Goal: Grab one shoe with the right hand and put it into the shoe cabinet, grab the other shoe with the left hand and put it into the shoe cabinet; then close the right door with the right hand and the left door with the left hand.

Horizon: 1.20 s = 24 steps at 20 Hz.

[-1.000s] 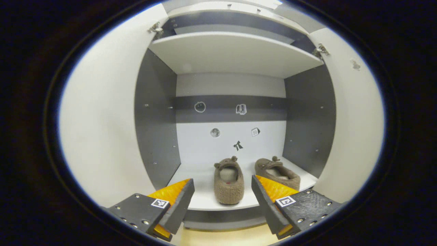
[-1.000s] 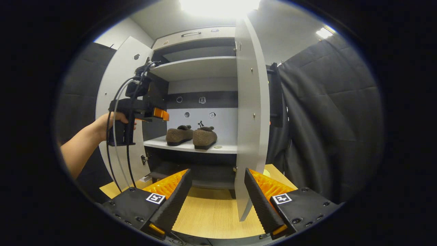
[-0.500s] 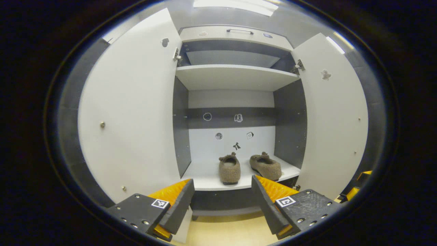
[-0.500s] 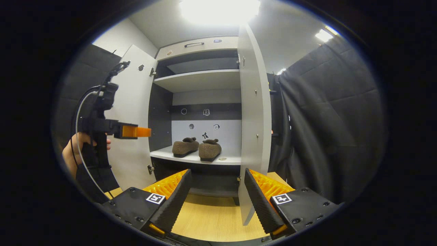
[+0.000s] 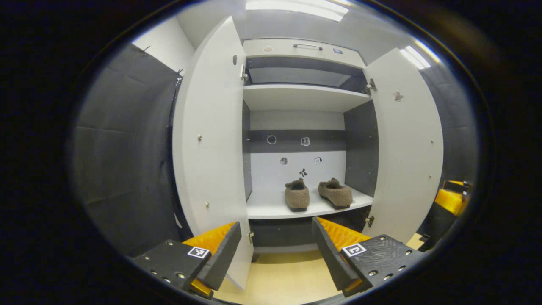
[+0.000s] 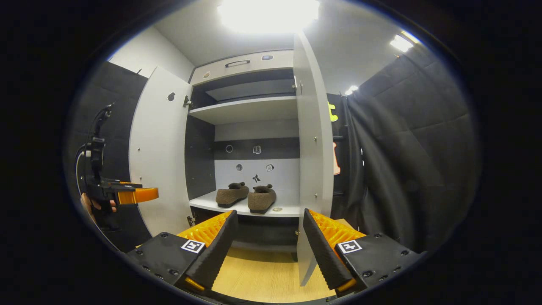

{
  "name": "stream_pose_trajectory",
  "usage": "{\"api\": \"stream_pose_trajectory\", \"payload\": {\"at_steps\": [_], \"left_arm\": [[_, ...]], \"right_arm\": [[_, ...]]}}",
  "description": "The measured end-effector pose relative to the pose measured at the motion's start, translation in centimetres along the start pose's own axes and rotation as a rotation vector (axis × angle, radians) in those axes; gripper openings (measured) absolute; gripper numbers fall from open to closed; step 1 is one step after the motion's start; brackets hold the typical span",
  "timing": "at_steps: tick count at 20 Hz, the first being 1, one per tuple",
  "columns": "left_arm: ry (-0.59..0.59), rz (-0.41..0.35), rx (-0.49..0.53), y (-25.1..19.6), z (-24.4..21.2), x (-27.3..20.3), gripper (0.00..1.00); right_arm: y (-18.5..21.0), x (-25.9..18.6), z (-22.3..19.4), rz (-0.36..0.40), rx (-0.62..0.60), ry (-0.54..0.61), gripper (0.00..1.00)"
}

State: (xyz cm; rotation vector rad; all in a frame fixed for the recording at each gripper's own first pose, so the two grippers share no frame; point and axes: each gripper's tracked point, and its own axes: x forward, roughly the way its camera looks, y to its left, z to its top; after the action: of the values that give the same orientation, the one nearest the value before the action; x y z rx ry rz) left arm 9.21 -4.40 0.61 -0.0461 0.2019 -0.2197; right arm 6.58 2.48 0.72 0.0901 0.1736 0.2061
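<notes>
Left gripper is held level in front of the white two-door shoe cabinet with dark grey inner walls, fingers spread wide with nothing between them. In the right gripper view the same left gripper shows far off at the left, beside the outer face of the left door, with a hand wrapped around its handle and a black cable looping above it. Right gripper also sits level, jaws wide apart and empty, facing the cabinet opening.

Both doors stand open. The white left door swings out towards the camera, its lower edge near the left gripper's left finger. The white right door is open at an angle; in the right gripper view it shows nearly edge-on, its bottom corner just above the right gripper's right finger. Open space between the doors and over the light wooden floor below.

Two brown fuzzy slippers sit side by side on the white lower shelf: the left slipper near the shelf's middle, heel towards the front edge; the right slipper angled, closer to the right wall. They are near each other; I cannot tell if they touch. A white upper shelf sits above. Small stickers dot the back panel.
</notes>
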Motion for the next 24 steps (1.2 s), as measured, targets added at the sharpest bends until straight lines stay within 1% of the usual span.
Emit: {"api": "stream_pose_trajectory", "payload": {"at_steps": [3, 4, 7, 8, 9, 10, 11, 14, 15, 16, 17, 18, 20, 21, 22, 23, 24], "left_arm": [[-0.003, 0.003, 0.007, 0.7, 0.1, -0.6, 1.0], [-0.007, 0.004, 0.006, 1.0, 0.2, -0.8, 0.97], [-0.029, -0.012, 0.003, 1.2, 0.6, -1.1, 1.0], [-0.029, -0.018, -0.002, 1.2, 0.6, -1.1, 0.97], [-0.027, -0.02, -0.003, 1.4, 0.5, -1.1, 1.0], [-0.025, -0.02, -0.003, 1.6, 0.5, -1.1, 1.0], [-0.023, -0.018, -0.003, 1.8, 0.4, -1.0, 0.97], [-0.02, -0.025, -0.019, 2.6, 0.2, -1.4, 0.97], [-0.019, -0.021, -0.026, 3.1, 0.0, -1.4, 0.97], [-0.018, -0.012, -0.031, 3.7, 0.0, -1.7, 0.97], [-0.018, 0.002, -0.035, 4.5, -0.2, -2.0, 0.97], [-0.019, 0.014, -0.038, 5.2, -0.1, -2.3, 1.0], [-0.023, 0.032, -0.044, 6.5, -0.1, -2.9, 1.0], [-0.021, 0.045, -0.045, 7.2, -0.3, -3.2, 1.0], [-0.019, 0.059, -0.045, 8.0, -0.5, -3.5, 0.97], [-0.016, 0.074, -0.047, 8.7, -0.6, -3.7, 0.97], [-0.015, 0.087, -0.051, 9.3, -0.7, -4.0, 0.97]], "right_arm": [[-2.6, -0.5, 1.3, -0.034, 0.002, 0.009, 0.97], [-3.6, -0.6, 1.5, -0.051, -0.007, 0.018, 0.97], [-6.9, -1.0, 2.5, -0.123, -0.037, 0.031, 0.97], [-8.0, -1.0, 2.8, -0.153, -0.044, 0.03, 0.97], [-9.2, -1.0, 3.1, -0.188, -0.047, 0.026, 0.98], [-10.3, -1.0, 3.2, -0.223, -0.047, 0.027, 0.98], [-11.4, -1.0, 3.4, -0.258, -0.047, 0.029, 0.96], [-15.3, -0.8, 3.8, -0.386, -0.047, 0.028, 0.98], [-16.4, -0.7, 3.9, -0.433, -0.048, 0.026, 0.96], [-17.5, -0.4, 3.9, -0.473, -0.05, 0.025, 0.98], [-18.0, 0.0, 3.8, -0.501, -0.052, 0.027, 0.98], [-18.3, 0.3, 3.7, -0.522, -0.052, 0.028, 0.94], [-18.5, 1.3, 3.4, -0.543, -0.043, 0.031, 0.96], [-18.3, 1.9, 3.3, -0.54, -0.039, 0.029, 0.96], [-17.9, 2.6, 3.2, -0.531, -0.038, 0.03, 0.94], [-17.4, 3.2, 3.1, -0.514, -0.04, 0.028, 0.94], [-16.8, 3.8, 3.0, -0.499, -0.041, 0.028, 0.96]]}}
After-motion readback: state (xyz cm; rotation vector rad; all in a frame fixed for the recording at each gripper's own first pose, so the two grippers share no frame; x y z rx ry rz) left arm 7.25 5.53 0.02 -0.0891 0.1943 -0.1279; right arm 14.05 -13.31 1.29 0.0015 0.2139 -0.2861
